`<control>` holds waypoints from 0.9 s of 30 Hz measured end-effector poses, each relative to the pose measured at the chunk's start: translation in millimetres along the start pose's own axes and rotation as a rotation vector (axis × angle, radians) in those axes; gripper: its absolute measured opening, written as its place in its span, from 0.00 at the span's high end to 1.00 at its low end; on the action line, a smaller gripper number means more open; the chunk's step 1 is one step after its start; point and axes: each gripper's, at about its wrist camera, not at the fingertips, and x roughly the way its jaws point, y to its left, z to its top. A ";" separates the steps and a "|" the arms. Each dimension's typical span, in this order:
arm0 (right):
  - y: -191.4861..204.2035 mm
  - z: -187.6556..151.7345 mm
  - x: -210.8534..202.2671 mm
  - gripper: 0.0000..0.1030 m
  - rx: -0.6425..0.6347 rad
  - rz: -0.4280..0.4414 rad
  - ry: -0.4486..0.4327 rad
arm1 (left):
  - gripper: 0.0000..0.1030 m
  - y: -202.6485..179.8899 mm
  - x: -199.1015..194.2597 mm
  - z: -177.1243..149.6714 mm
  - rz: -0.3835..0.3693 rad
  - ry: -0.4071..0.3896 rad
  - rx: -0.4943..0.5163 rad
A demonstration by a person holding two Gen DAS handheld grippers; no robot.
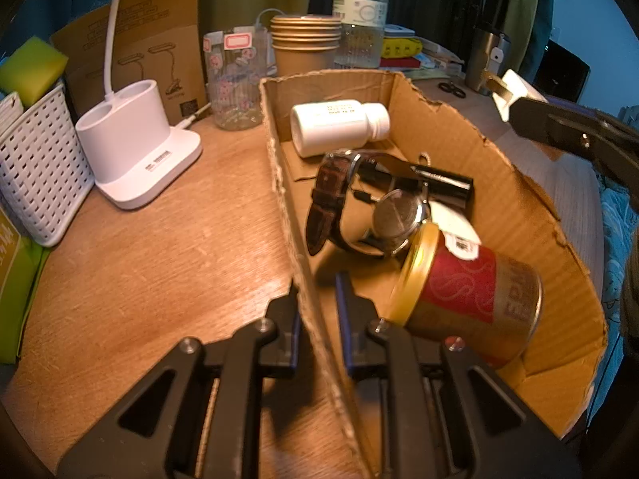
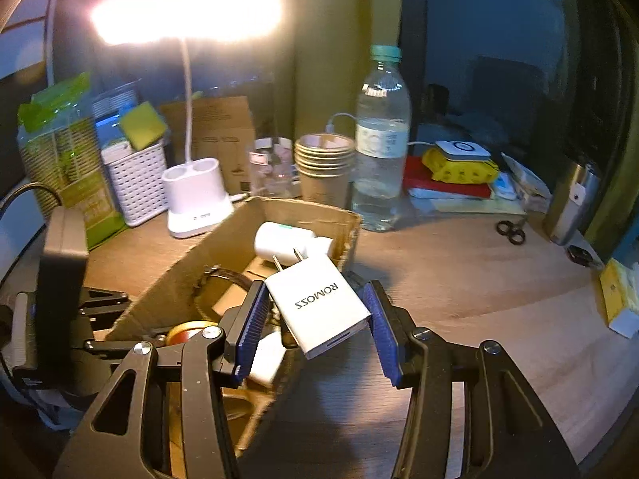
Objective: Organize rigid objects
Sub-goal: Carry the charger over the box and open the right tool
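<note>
Left wrist view, left to right. White basket [image 1: 38,167] at the desk's left edge, a green sponge [image 1: 32,68] above it. Lamp base [image 1: 135,147] just right of the basket, its neck rising out of frame. Clear cup [image 1: 235,80] and a stack of paper cups [image 1: 305,42] behind the box [image 1: 459,127]; water bottle [image 1: 361,12] behind those.

Left gripper [image 1: 317,303] clenched on the box's near wall, one finger outside, one inside, cardboard pinched between the pads.

Inside the box: pill bottle [image 1: 339,125] on its side at the far end, long axis across the box, cap to the right. Watch [image 1: 371,203] mid-box, strap looped, case back facing the camera. Black bar-shaped item [image 1: 443,181] behind the watch; cannot tell what it is. Red tin [image 1: 471,291] on its side at the near end, gold lid toward the watch.

Right gripper [image 2: 317,315] grasps a white charger [image 2: 319,303], pads on its two narrow sides. Charger held in the air over the box's right wall, well clear of the contents. Long axis runs along the fingers; prongs point away from the camera, toward the pill bottle; port end faces back toward the camera. Printed face is up.

Scissors [image 2: 511,231] and a steel tumbler [image 2: 571,203] stand far right on the desk [image 2: 479,279].
</note>
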 end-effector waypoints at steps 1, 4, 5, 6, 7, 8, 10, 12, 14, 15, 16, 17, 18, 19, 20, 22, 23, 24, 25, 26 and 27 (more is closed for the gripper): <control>2.3 -0.2 0.5 0.49 -0.005 0.006 0.002 | 0.84 0.0 0.0 0.0 0.000 0.000 0.000; 9.6 -0.8 3.6 0.49 -0.019 0.022 0.009 | 0.84 -0.1 0.0 0.0 0.000 0.000 0.000; 11.9 -1.1 5.2 0.49 -0.023 0.028 0.013 | 0.84 -0.1 0.1 -0.1 0.000 0.000 0.000; 13.4 -1.5 6.6 0.49 -0.025 0.032 0.016 | 0.84 -0.1 0.0 0.0 0.000 0.000 0.000; 15.0 -2.0 8.3 0.49 -0.028 0.036 0.021 | 0.84 -0.1 0.0 0.0 0.000 0.000 0.000; 16.7 -2.5 10.7 0.49 -0.030 0.041 0.026 | 0.84 -0.3 0.3 -0.1 0.000 0.000 0.000; 19.2 -3.3 13.6 0.49 -0.035 0.047 0.033 | 0.84 -0.2 -0.1 -0.1 0.000 0.000 0.000; 21.6 -4.2 16.0 0.49 -0.040 0.054 0.040 | 0.84 -0.2 -0.1 -0.1 0.000 0.000 0.000; 23.1 -4.6 17.5 0.49 -0.042 0.059 0.044 | 0.84 -0.3 0.1 -0.1 0.000 0.000 0.000; 23.6 -4.6 18.2 0.49 -0.044 0.061 0.046 | 0.84 -0.4 0.2 -0.2 0.000 0.000 0.000; 24.2 -4.9 18.8 0.49 -0.045 0.062 0.048 | 0.84 -0.3 -0.1 -0.1 0.001 0.000 0.000; 24.6 -5.3 19.3 0.49 -0.045 0.064 0.050 | 0.84 -0.4 0.2 -0.3 0.001 0.000 0.000; 24.9 -5.8 20.5 0.49 -0.045 0.067 0.054 | 0.84 -0.4 0.2 -0.2 0.001 0.000 0.000; 25.2 -6.1 21.3 0.49 -0.046 0.069 0.057 | 0.84 -0.4 -0.1 -0.1 0.001 0.000 0.000; 25.3 -6.5 22.0 0.49 -0.046 0.072 0.059 | 0.84 -0.4 0.0 -0.2 0.001 0.000 0.000; 26.0 -6.7 24.0 0.49 -0.047 0.077 0.065 | 0.84 -0.4 -0.1 -0.1 0.001 0.000 0.000; 26.7 -6.8 24.6 0.49 -0.048 0.080 0.068 | 0.84 -0.5 0.0 -0.2 0.001 0.000 0.000; 27.2 -6.9 25.5 0.49 -0.048 0.082 0.072 | 0.84 -0.4 -0.1 -0.2 0.001 0.000 0.000; 27.6 -7.2 26.4 0.49 -0.048 0.084 0.075 | 0.84 -0.5 -0.1 -0.2 0.001 0.000 0.000; 28.0 -7.5 27.5 0.49 -0.049 0.083 0.079 | 0.84 -0.5 -0.1 -0.2 0.001 0.000 0.000; 28.1 -7.9 28.8 0.49 -0.049 0.083 0.086 | 0.84 -0.5 -0.1 -0.2 0.001 0.000 0.000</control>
